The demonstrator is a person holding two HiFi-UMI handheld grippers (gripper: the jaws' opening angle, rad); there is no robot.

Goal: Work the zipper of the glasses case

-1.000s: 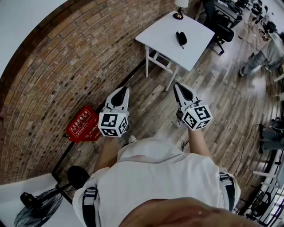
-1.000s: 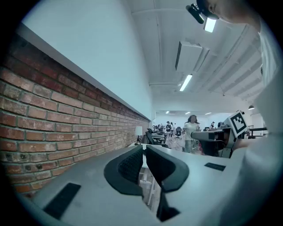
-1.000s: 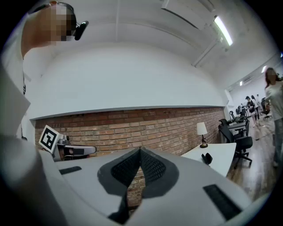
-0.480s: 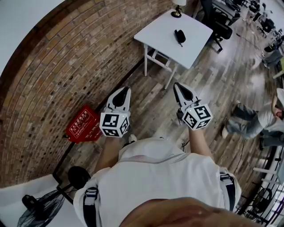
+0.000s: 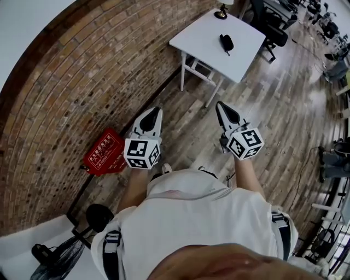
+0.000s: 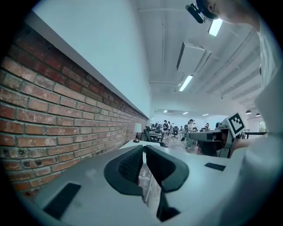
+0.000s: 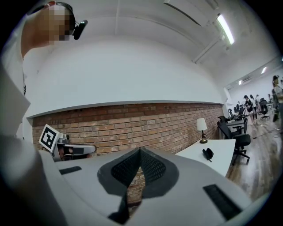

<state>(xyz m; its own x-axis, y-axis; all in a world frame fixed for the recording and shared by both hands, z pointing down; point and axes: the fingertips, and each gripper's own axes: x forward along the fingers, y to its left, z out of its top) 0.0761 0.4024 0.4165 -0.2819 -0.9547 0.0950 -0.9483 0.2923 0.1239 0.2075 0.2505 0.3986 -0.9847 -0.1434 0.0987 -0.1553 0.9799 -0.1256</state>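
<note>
Firstly, writing: the flat red box (image 5: pixel 104 153) on the floor by the red brick wall (image 5: pixel 82 76) bears white characters, too small to read. Each gripper's cube shows only black-and-white square markers (no lettering).

Changes since a second ago: a person who crossed the wooden floor (image 5: pixel 284 109) at the right of the head view is gone from it. The square white desk (image 5: pixel 205 33) sits a touch higher in that view. Both grippers keep much the same place.

Left gripper (image 5: pixel 157 109): ridged dark fingers (image 6: pixel 128 165) pressed together, nothing between them, touching nothing.

Right gripper (image 5: pixel 219 104): fingers likewise pressed together, empty.

Both are held in front of the person's white shirt (image 5: pixel 197 219), well apart from the desk.

Small black glasses case (image 5: pixel 226 42): lying on that desk, near its middle, with a small table lamp (image 5: pixel 221 12) at the far corner by the wall.
</note>
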